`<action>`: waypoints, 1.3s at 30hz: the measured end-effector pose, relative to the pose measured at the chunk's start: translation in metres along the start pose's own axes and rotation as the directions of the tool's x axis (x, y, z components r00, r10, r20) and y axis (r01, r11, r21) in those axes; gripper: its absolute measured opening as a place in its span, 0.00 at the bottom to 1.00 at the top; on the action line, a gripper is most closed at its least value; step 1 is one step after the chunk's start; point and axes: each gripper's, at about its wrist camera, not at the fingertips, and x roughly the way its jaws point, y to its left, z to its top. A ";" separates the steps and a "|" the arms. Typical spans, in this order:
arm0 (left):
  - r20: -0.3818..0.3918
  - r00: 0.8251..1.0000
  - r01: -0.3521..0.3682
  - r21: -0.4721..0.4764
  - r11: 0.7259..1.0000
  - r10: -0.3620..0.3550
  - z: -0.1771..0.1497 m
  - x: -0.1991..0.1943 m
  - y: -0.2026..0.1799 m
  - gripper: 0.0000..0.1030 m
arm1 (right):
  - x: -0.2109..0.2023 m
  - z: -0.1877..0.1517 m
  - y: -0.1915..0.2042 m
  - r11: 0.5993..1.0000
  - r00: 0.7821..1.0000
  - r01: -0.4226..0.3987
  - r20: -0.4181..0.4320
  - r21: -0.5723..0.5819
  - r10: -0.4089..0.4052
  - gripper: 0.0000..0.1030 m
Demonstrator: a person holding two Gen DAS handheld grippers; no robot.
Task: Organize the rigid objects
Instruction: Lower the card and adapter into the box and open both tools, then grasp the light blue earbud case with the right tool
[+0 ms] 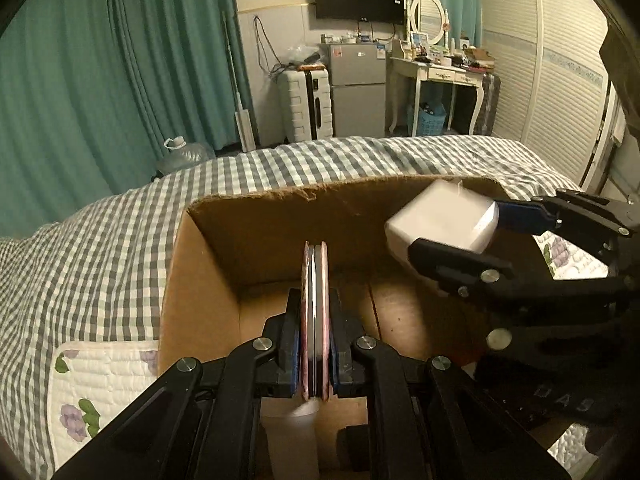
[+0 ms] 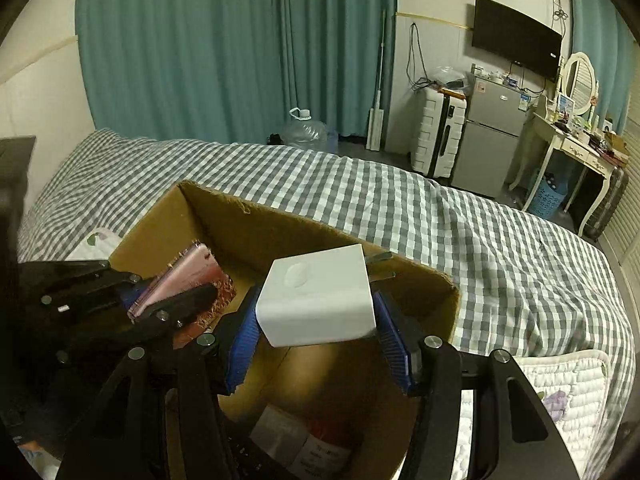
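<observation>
An open cardboard box (image 1: 256, 208) (image 2: 256, 216) sits on the checked bed. My left gripper (image 1: 315, 332) is shut on a thin pink phone in a case (image 1: 315, 304), held edge-on above the box's inside; the phone also shows at the left in the right wrist view (image 2: 188, 276). My right gripper (image 2: 316, 328) is shut on a white plug-in charger (image 2: 320, 300) with metal prongs, held over the box; the charger shows at the right in the left wrist view (image 1: 444, 216).
The box floor holds a white bottle-like item (image 2: 312, 444) with a label. A quilted flowered pad (image 1: 100, 384) (image 2: 560, 392) lies under the box on the grey checked bedspread (image 2: 400, 200). Beyond the bed stand a suitcase, a small fridge (image 1: 358, 88) and a dressing table.
</observation>
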 end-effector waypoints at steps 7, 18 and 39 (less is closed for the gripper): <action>0.065 0.997 -0.031 -0.024 0.999 0.033 0.012 -0.037 0.000 0.51 | -0.030 0.007 -0.014 0.996 0.998 0.043 0.043 0.078 -0.046 0.64; 0.219 0.974 -0.051 -0.012 0.999 0.052 0.034 -0.173 -0.014 0.59 | -0.167 0.025 0.006 0.992 0.973 0.108 0.199 0.059 -0.118 0.79; 0.306 0.948 -0.068 -0.069 0.995 0.086 -0.091 -0.278 -0.002 0.68 | -0.307 -0.076 0.087 0.990 0.941 0.138 0.308 0.040 -0.144 1.00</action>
